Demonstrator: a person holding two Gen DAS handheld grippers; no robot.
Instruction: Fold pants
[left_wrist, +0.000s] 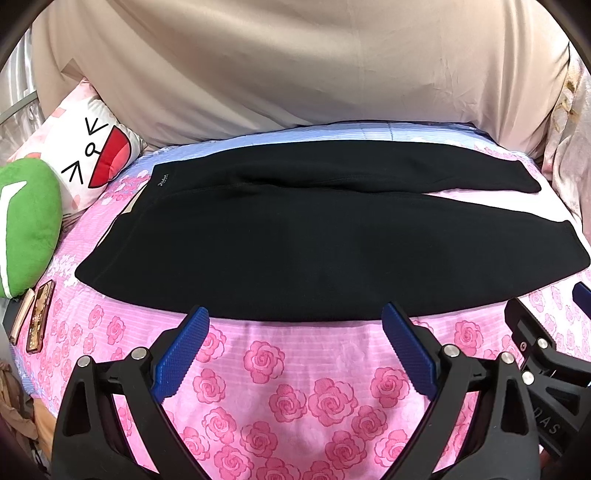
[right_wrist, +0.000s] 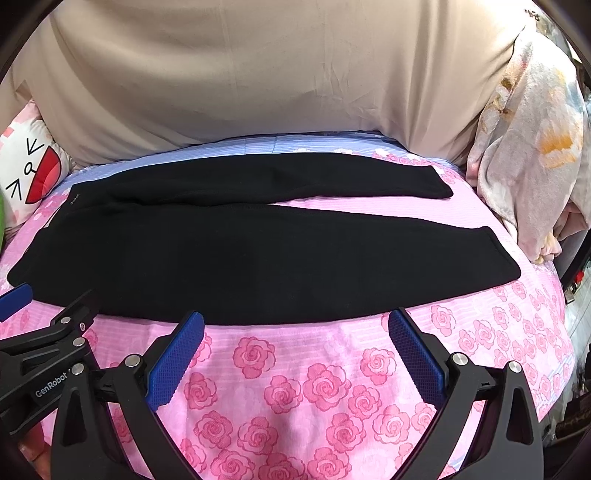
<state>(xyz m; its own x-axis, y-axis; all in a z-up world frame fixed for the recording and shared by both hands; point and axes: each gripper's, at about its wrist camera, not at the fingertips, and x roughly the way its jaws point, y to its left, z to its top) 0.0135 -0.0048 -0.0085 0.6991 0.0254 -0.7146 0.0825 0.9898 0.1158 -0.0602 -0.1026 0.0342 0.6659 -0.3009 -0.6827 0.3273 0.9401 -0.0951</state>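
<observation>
Black pants (left_wrist: 280, 240) lie flat across a pink rose-print bed sheet (left_wrist: 295, 373), waistband at the left, both legs running to the right with a narrow gap between them. In the right wrist view the pants (right_wrist: 258, 254) fill the middle. My left gripper (left_wrist: 295, 314) hovers open just short of the near edge of the pants, blue pads (left_wrist: 181, 354) wide apart, nothing between them. My right gripper (right_wrist: 295, 317) is open too, just before the same near edge, further right. Each gripper shows at the side of the other's view.
A beige sheet (left_wrist: 295, 66) hangs behind the bed. At the left lie a cartoon-face pillow (left_wrist: 92, 155), a green cushion (left_wrist: 26, 225) and small flat boxes (left_wrist: 38, 317). A floral blanket (right_wrist: 528, 147) is bunched at the right. The bed edge drops off at the right.
</observation>
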